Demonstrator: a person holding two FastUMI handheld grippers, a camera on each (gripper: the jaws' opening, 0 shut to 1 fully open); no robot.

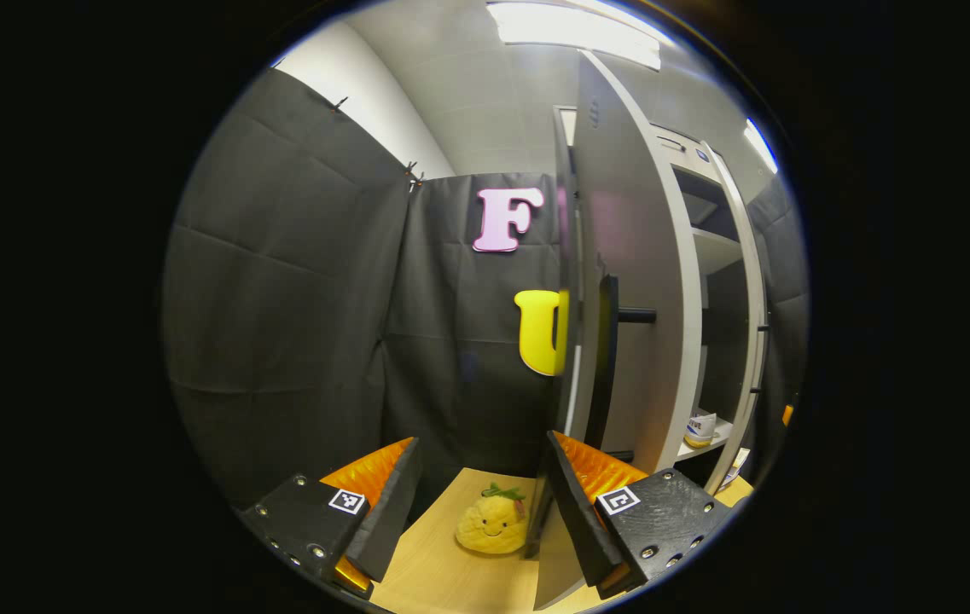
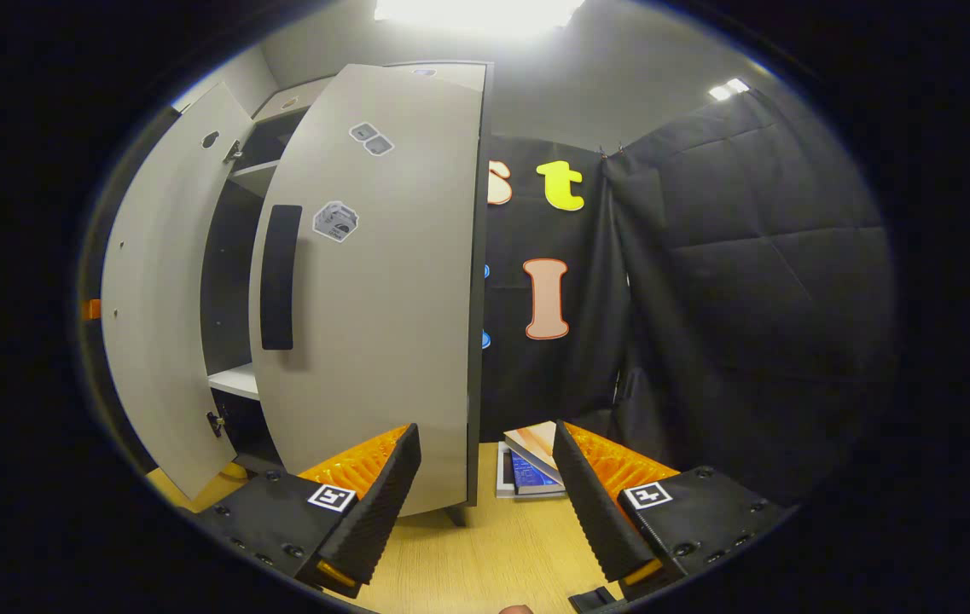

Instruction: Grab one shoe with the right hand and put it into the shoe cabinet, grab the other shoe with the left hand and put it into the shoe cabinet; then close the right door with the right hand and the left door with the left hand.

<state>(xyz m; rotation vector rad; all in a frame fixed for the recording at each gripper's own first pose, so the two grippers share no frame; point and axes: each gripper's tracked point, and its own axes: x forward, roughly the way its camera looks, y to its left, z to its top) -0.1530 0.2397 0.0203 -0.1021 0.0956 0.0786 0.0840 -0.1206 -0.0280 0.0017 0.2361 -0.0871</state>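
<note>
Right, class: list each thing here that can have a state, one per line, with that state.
Grey left cabinet door with black bar handle: open.
Grey right cabinet door with stickers: partly open.
Left tool: open, empty.
Right tool: open, empty.
Yellow smiling plush toy: sitting upright on floor.

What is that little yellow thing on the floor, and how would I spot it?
Start at the tall grey cabinet with its open door. On the wooden floor just left of that door's bottom edge sits a plush toy. It is yellow, round, with a stitched smile and green leaves on top.
</note>
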